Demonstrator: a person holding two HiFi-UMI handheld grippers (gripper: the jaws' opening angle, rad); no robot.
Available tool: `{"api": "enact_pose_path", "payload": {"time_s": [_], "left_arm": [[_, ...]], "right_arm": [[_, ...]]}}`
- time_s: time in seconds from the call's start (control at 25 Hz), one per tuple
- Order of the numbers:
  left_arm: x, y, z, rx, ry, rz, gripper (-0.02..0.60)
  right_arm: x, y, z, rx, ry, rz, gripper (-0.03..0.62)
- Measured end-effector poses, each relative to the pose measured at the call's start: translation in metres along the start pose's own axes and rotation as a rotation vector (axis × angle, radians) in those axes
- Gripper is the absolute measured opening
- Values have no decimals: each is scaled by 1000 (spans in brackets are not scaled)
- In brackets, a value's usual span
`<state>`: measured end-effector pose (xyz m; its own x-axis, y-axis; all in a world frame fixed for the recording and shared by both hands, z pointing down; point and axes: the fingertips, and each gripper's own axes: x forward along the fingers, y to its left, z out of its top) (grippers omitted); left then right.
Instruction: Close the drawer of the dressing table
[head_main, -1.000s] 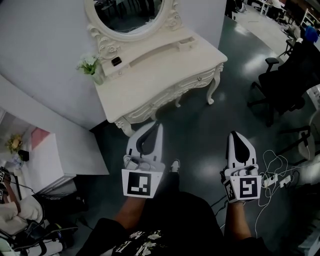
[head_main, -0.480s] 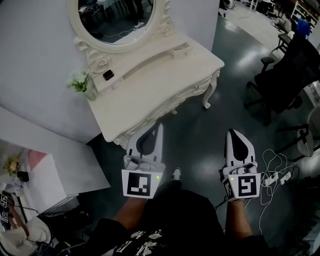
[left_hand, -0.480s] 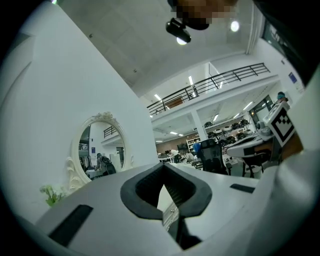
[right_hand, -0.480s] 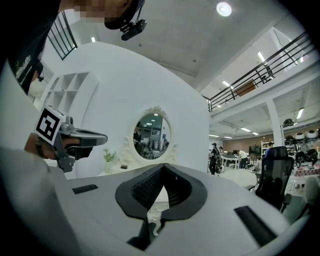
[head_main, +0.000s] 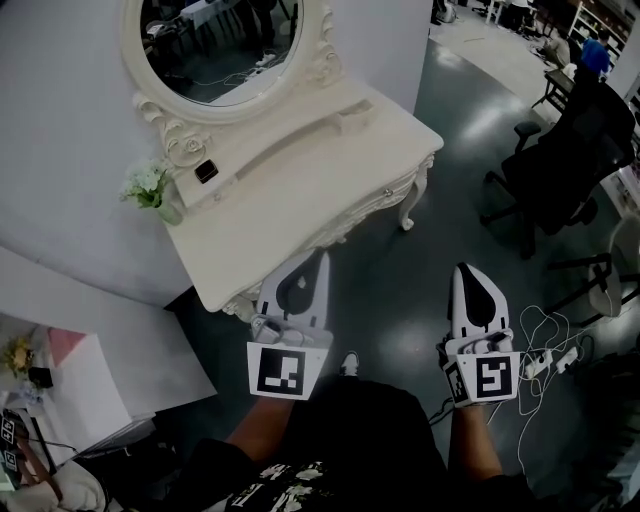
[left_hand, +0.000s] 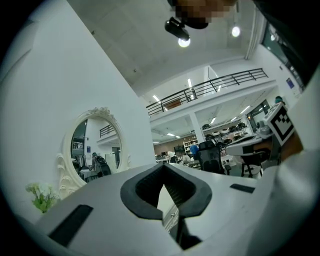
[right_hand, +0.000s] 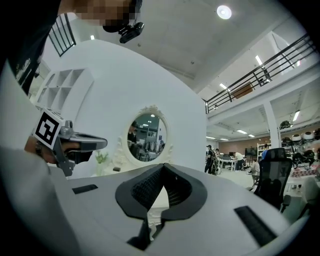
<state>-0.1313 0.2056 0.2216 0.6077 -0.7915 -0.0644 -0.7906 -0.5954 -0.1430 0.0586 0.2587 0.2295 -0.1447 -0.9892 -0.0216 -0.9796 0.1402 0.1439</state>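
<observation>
No readable text or labels

White black-lined left tongs (head_main: 321, 256), right tongs (head_main: 466, 268); square-marker cubes (head_main: 277, 371); black printed shirt (head_main: 352, 440)

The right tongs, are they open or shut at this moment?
Shut. In the right gripper view the right tongs meet at their tips, and nothing is between them.

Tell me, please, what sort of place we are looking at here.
Probably a large open-plan office or lab with a staged bedroom corner: a white dressing table with an oval mirror, a black office chair, and a mezzanine railing.
</observation>
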Motion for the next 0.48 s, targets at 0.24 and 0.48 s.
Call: {"api": "enact_pose_path", "payload": {"time_s": [0.24,0.48], "left_arm": [[17,10,-11,-9,1,-37,2],[25,15,-27,-17,24,-53,2]], "right_arm": [[15,-1,-7,-6,12,-44,-8],[23,3,-11,32,-3,-42,-8]]}}
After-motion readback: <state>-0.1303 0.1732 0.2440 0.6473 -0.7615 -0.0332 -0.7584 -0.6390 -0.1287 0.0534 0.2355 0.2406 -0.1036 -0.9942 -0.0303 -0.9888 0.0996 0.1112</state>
